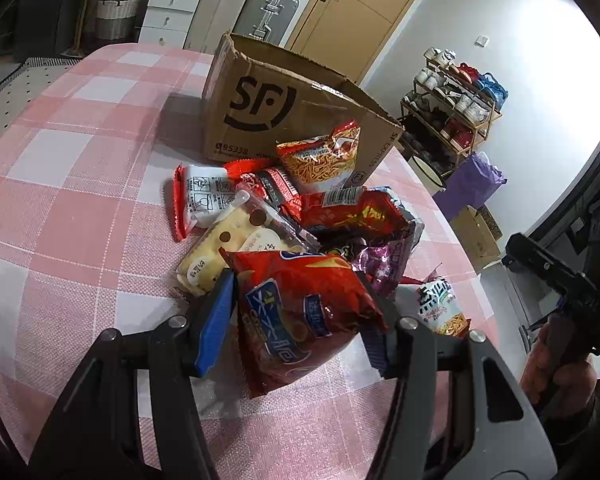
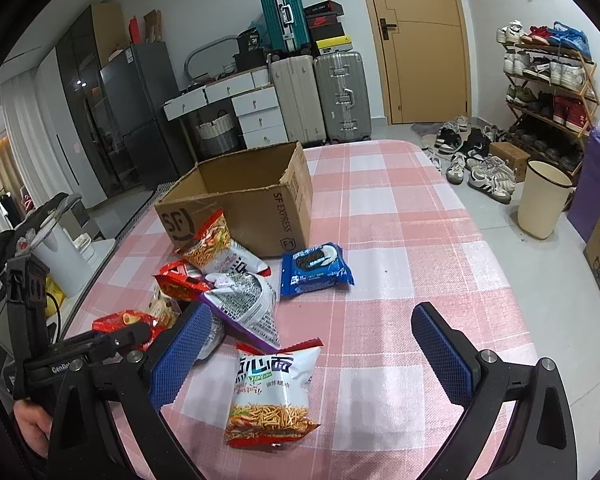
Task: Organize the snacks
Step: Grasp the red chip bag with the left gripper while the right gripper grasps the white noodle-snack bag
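Gripping a red chip bag between its blue pads, the left gripper holds the bag just above the pink checked tablecloth, at the near edge of the snack pile. Behind the bag lie a pale yellow pastry pack, a white-and-red packet and a noodle-snack bag that leans against the brown cardboard box. The box stands open at the top. The right gripper has its fingers spread wide and grasps nothing; a white noodle-snack packet lies flat on the cloth between them. A blue cookie pack rests near the box, apart from the pile.
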`<state>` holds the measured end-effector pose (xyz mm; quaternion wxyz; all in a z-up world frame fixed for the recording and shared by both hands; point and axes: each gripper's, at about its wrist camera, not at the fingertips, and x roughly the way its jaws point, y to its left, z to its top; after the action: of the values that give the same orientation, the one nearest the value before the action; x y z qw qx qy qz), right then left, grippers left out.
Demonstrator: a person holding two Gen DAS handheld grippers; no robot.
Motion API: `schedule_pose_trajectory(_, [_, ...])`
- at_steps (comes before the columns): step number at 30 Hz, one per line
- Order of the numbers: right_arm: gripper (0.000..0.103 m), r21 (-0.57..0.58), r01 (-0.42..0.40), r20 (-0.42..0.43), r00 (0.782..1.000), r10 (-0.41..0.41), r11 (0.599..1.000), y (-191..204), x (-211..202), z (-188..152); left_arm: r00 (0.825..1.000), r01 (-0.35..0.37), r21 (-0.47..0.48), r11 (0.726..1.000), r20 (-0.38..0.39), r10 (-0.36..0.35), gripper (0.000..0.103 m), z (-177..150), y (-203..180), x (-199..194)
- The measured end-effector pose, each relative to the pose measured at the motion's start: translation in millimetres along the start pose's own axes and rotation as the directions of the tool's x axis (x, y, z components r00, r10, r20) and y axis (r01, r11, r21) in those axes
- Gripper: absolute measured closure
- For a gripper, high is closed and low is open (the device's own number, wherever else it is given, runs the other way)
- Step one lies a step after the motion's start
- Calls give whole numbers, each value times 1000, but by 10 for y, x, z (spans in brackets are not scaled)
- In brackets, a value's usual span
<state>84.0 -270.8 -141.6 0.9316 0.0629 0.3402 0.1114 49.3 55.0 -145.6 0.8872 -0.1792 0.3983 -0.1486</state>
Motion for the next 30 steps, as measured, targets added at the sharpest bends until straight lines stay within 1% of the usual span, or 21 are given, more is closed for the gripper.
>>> schedule_pose_trajectory(7, [1,2,-28,-44,999,28,1000,-17,63,-102,1000,9,2,1000,11,-9,48,0,4,-102])
schedule_pose_trajectory(10, [1,3,-69,-60,996,69,998,-19,92,-149,1000,2,1,1000,15,-2,48,-9,24,-120])
schedule_pose_trajectory(15, [1,-7,-89,-91,992,88,996,20,178,-213,1000,2,0,1000,30,-2,48,5,22,-174])
schedule_pose_trajectory(23, [1,-24,-124,-173,978,118,992,94,458,-387,999,-1,14,1000,45,0,48,6,-11,-239])
schedule_pose_trajectory(30, [1,-25,-136,-210,969,128,990,97,629,-473,999,3,22,1000,43,-4,48,7,-42,-276])
